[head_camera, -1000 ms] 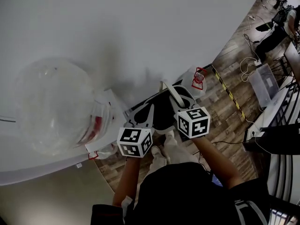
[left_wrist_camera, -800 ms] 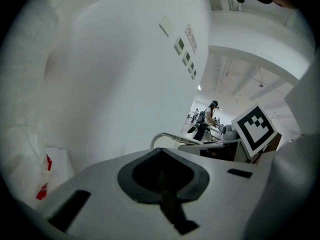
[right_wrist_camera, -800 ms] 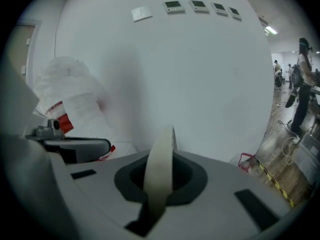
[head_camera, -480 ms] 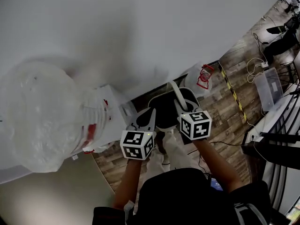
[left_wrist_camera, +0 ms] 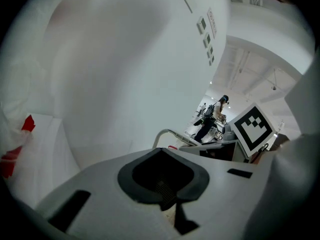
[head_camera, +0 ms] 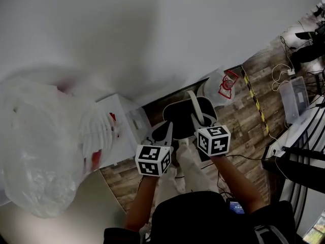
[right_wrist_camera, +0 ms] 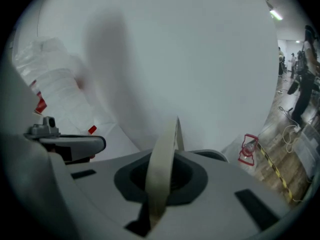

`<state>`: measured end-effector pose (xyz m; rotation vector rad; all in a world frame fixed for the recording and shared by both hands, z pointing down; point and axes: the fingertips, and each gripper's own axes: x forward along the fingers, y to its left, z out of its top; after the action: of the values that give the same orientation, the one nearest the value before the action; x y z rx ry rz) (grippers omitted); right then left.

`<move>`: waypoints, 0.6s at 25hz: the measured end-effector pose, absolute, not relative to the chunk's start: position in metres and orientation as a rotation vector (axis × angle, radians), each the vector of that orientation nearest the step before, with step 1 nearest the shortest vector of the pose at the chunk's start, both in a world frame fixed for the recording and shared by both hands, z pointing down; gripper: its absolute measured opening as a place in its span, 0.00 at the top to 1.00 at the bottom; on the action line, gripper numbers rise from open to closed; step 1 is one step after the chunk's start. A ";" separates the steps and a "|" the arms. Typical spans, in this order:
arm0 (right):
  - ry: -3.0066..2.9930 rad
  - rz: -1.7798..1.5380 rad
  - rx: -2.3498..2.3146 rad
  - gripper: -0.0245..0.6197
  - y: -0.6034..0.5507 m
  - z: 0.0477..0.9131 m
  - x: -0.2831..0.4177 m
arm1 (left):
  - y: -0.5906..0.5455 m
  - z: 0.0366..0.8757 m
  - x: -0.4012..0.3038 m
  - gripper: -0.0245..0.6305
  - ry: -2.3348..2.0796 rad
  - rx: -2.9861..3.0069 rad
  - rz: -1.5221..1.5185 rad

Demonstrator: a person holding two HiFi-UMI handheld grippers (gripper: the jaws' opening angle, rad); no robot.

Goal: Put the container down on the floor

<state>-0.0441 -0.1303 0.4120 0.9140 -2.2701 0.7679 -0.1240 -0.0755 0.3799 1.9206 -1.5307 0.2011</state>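
A dark container (head_camera: 179,117) with a pale strap handle (head_camera: 194,104) hangs above the wooden floor (head_camera: 238,123), in front of the person's legs. My right gripper (head_camera: 196,121) is shut on that handle. In the right gripper view the cream strap (right_wrist_camera: 161,159) rises straight out of the closed jaws of the right gripper (right_wrist_camera: 160,181). My left gripper (head_camera: 160,132) sits at the container's left edge. Its jaws look closed in the left gripper view (left_wrist_camera: 162,176), with nothing seen between them. The curved handle (left_wrist_camera: 167,132) shows just beyond them.
A big white surface (head_camera: 152,34) fills the upper view. A clear plastic bag (head_camera: 40,146) and a white box with red marks (head_camera: 112,128) lie at the left. On the floor are a red-printed bag (head_camera: 226,85), yellow-black tape (head_camera: 254,101), cables and a clear storage box (head_camera: 298,93).
The head view has swung, so the plastic bag slides down and left in the picture. Both grippers and the container drift slightly lower, and the right gripper keeps its grip on the handle.
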 end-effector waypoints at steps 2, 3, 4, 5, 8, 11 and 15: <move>-2.246 0.780 0.908 0.91 -0.131 0.423 -0.045 | -0.076 0.391 -0.124 0.94 -1.518 1.900 0.198; -2.235 0.787 0.908 0.91 -0.132 0.429 -0.045 | -0.076 0.397 -0.124 0.94 -1.511 1.890 0.196; -2.225 0.794 0.907 0.91 -0.133 0.435 -0.045 | -0.076 0.403 -0.124 0.94 -1.504 1.881 0.192; -2.216 0.799 0.907 0.91 -0.135 0.440 -0.046 | -0.077 0.410 -0.125 0.94 -1.499 1.874 0.187; -2.188 0.812 0.900 0.91 -0.135 0.459 -0.046 | -0.077 0.430 -0.125 0.94 -1.497 1.858 0.196; -2.155 0.833 0.903 0.91 -0.133 0.480 -0.041 | -0.077 0.451 -0.118 0.94 -1.477 1.835 0.188; -2.119 0.860 0.908 0.91 -0.133 0.504 -0.037 | -0.078 0.474 -0.111 0.94 -1.442 1.803 0.136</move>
<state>-0.0373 -0.1330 0.5045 0.9077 -2.1192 0.8596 -0.1106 -0.0777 0.4739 1.8032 -1.4416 0.1363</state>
